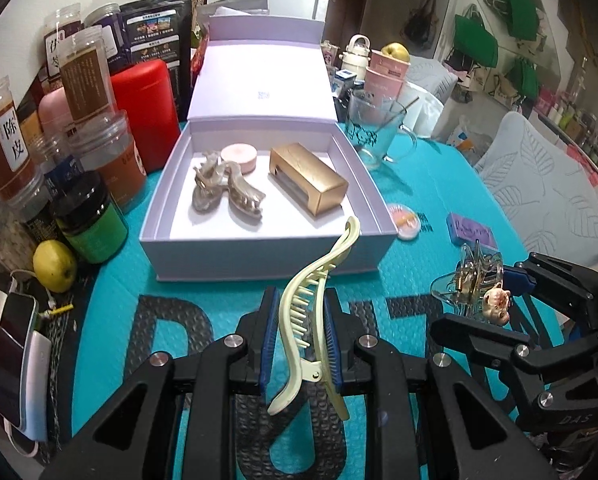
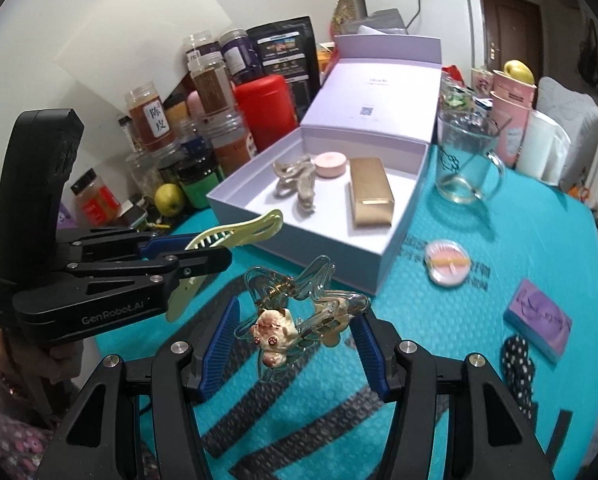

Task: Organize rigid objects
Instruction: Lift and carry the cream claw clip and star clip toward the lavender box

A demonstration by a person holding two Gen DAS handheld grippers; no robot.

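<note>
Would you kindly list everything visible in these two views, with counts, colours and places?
Gift box: one, lilac, lid open, centre of mat.
Hair claws: two, beige, inside box, left.
Round tin: one, pink, inside box, rear.
Gold carton: one, inside box, right.
Round case: one, pink, on mat right of box.
Purple block: one, on mat, far right.
Glass mug: one, clear, right of box.
Jars: several, left of box.
Red canister: one, left of box.
Lemon: one, yellow, near left.
Mat: one, teal.
Left tool: holds cream hair clip.
Right tool: holds clear hair claw.
</note>
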